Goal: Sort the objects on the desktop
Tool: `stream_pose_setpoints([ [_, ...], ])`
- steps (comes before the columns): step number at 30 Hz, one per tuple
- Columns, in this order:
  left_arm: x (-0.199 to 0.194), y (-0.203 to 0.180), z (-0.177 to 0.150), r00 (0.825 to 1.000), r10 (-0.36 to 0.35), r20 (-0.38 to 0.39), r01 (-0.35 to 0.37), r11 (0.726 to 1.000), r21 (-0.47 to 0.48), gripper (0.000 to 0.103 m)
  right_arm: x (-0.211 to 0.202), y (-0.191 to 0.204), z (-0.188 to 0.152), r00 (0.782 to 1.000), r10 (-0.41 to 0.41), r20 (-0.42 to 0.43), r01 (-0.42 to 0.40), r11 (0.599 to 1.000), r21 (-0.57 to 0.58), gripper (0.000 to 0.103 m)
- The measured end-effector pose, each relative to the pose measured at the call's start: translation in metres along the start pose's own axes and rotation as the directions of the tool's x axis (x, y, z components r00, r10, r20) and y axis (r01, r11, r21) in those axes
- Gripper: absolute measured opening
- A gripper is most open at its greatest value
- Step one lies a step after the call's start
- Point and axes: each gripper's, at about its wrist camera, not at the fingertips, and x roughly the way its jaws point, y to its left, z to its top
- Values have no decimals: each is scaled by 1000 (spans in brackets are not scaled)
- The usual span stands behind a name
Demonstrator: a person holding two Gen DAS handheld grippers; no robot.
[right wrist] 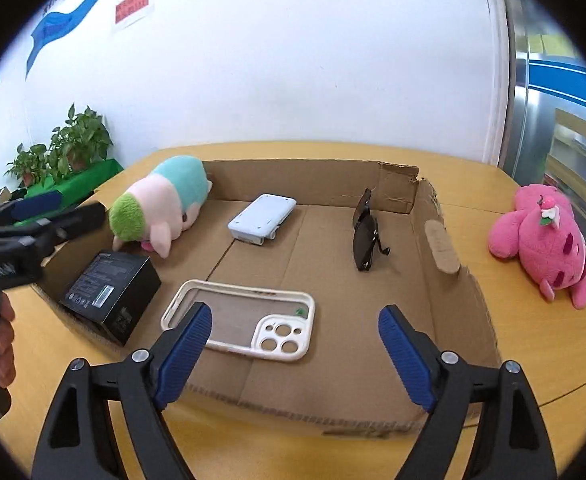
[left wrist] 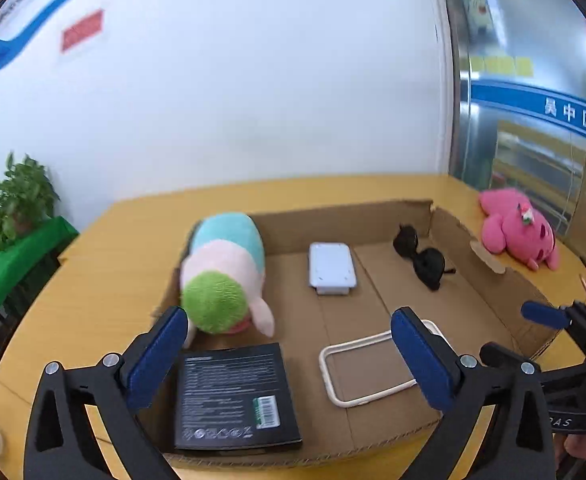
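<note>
- Landmark: cardboard box (right wrist: pixel 437 216), shallow, open top, on a round wooden table (right wrist: pixel 533 340). All places below are given rel. to the box.
- Left tongs (left wrist: pixel 289 356): jaws spread wide, nothing between them, pads clear of everything. They hover over the near-left part of the box, above the black carton (left wrist: pixel 233 396).
- Right tongs (right wrist: pixel 295 352): jaws wide apart, empty. They hover over the near edge of the box, just past the phone case (right wrist: pixel 245 320).
- Inside the box: black carton at near-left corner; phone case near-centre, lying flat; white device (right wrist: pixel 261 218) mid-box toward the far wall; sunglasses (right wrist: pixel 365 236) far-right, propped on edge; striped plush (right wrist: pixel 161 204) far-left, leaning on the left wall.
- Outside the box: pink plush (right wrist: pixel 545 240), on the table just right of the right wall. Judged the remaining item to sort.
- Why so placed: items appear gathered into the box as the collection point; flat items lie flat for stability, the plush rests against a wall. Both tongs being empty and open suggests readiness for the next pick, prob. the pink plush.
- Surface: table yellow-tan wood grain, smooth; box floor is plain corrugated, far-right corner torn.
- Room: white wall behind the box w/ blue band and a red notice; potted plants (right wrist: pixel 73 148) on a green stand to the left; glass partition to the right.
</note>
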Motion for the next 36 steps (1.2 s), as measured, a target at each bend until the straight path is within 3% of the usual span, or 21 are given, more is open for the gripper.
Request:
stream_pose_setpoints([
  [2,-8,8,-12,999,17,35,-16,1000,-24,103,0,2,-10,999,-22,23,22,1000,-3,86],
  [8,9,9,-48,998,61,12,-60,998,-28,103,-11,1,-32,990,-66,128,63,998,25,86],
  [11,17,9,-68,996,85,3,-84,996,-37,103,-11,3,-35,982,-95,161,93,996,20,90],
  [12,14,10,-71,996,79,38,-76,995,-56,103,-10,2,-36,982,-91,165,89,996,24,94],
  [14,14,9,-72,994,96,47,-93,994,-47,103,-8,0,-37,976,-111,186,108,994,24,103],
  [36,17,6,-73,994,102,47,-99,994,-51,103,-4,-1,-37,976,-111,186,107,994,33,103],
])
